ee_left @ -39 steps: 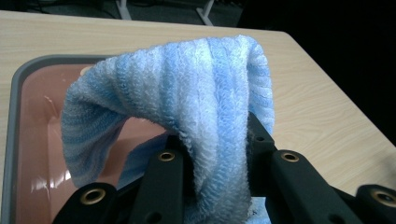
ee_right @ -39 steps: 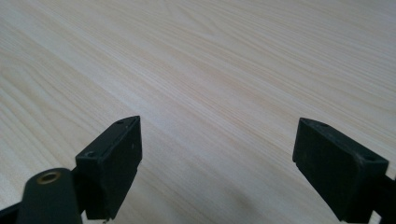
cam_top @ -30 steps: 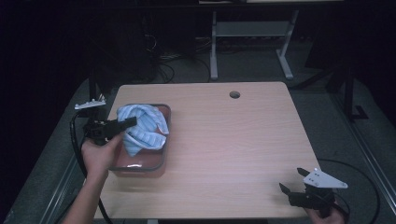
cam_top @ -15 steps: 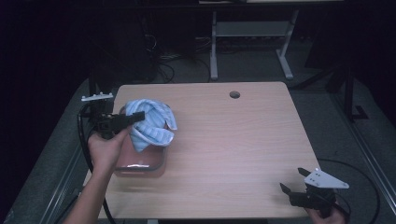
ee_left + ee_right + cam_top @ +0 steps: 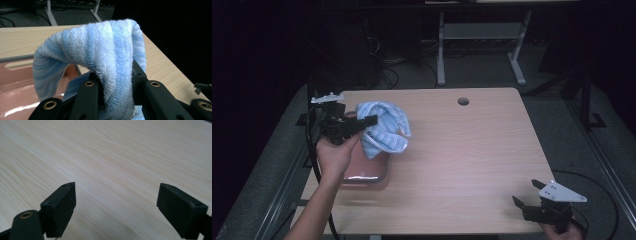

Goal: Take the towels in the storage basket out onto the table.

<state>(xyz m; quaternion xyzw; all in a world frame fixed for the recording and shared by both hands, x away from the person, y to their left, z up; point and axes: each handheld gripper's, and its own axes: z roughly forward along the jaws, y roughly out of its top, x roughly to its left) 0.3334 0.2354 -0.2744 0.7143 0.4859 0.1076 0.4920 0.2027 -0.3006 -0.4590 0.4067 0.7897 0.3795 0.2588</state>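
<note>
Lifted clear of pink tray (image 5: 364, 176) since a second ago, striped towel (image 5: 384, 127) pinched in closed left gripper (image 5: 362, 122), hanging above tray's far end; removal likely; right gripper (image 5: 526, 195) wide open, idle, empty.

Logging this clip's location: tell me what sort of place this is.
Probably a lab or workshop set up for recording, not a home. A bare wooden table with a cable hole stands on grey carpet, loose cables and a metal stand lie behind, and the surroundings are dark.
</note>
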